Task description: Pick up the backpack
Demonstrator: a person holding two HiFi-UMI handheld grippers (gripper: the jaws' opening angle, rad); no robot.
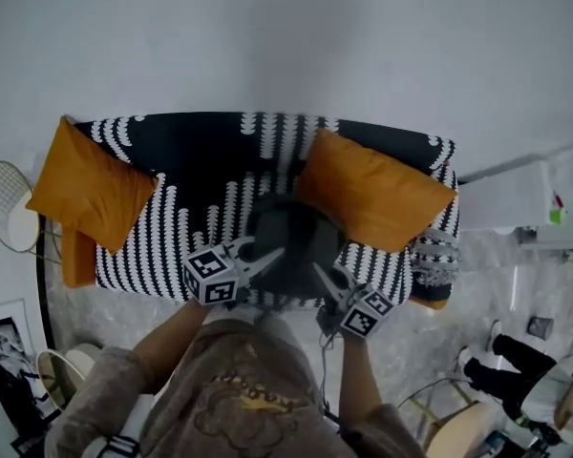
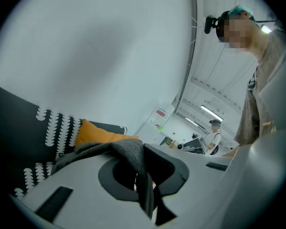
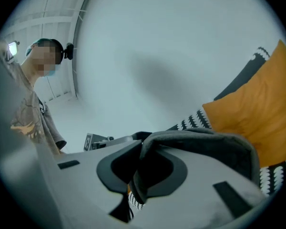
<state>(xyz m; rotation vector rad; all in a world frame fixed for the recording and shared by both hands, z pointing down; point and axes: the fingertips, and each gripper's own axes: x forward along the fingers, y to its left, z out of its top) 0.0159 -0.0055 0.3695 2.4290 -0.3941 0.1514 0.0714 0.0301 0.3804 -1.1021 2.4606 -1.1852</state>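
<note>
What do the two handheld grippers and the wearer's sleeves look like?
Both the left gripper and right gripper have light grey jaws with black pads, and each carries a white cube of black square markers. A thin dark cable hangs by the right one. The person wears a taupe short-sleeved top with a yellow print.

The head camera looks steeply down from above the person onto the black-and-white patterned fabric sofa, which stands against the white wall. Each gripper camera sits close behind its own jaws and looks nearly level and inward along the sofa's front edge. All three views share the dark grey fabric backpack and an orange square cushion.
</note>
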